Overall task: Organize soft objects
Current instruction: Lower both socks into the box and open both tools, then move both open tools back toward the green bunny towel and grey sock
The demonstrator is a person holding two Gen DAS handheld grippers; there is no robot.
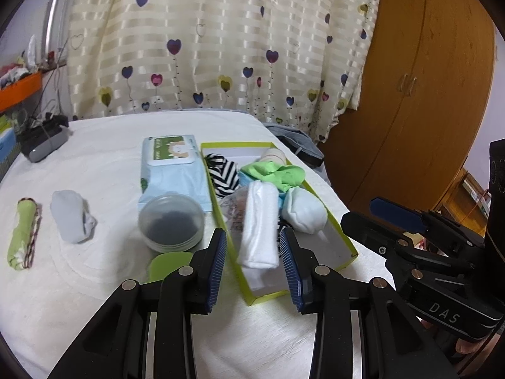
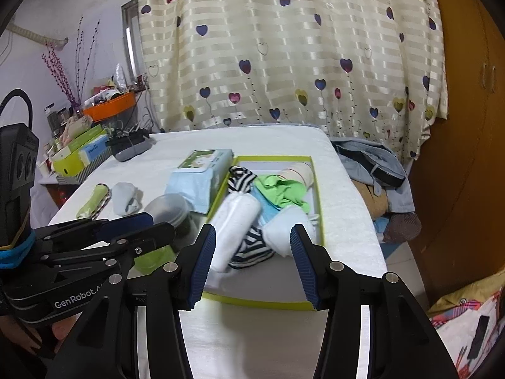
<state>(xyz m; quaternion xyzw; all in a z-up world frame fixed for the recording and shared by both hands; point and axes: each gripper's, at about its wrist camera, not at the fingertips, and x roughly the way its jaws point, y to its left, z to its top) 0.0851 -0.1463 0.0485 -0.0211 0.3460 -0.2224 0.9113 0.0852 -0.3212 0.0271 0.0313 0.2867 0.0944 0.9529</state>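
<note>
The left claw [image 1: 255,268] hangs spread over the near end of the green-rimmed box [image 1: 345,230], its ribbed blue pads either side of a white rolled sock [image 1: 260,224] without touching it. That roll is a soft, plump cylinder whose long axis runs near to far, its near end hanging over the box's bare pale floor. The right claw [image 2: 252,262] is also spread and holds nothing, poised just near of the same box [image 2: 318,189].

Behind the roll lie a black-and-white striped sock [image 1: 225,173], crumpled bright green cloth [image 1: 277,172] and a pale blue balled sock [image 1: 304,210], all inside the box.

On the white textured desk [image 1: 94,284], left of the box, sit a round clear plastic tub [image 1: 172,222], a wet-wipe pack [image 1: 172,170], a loose pale blue sock [image 1: 72,216] and, farthest left, a green rolled cloth [image 1: 22,232] pointing near to far.
</note>
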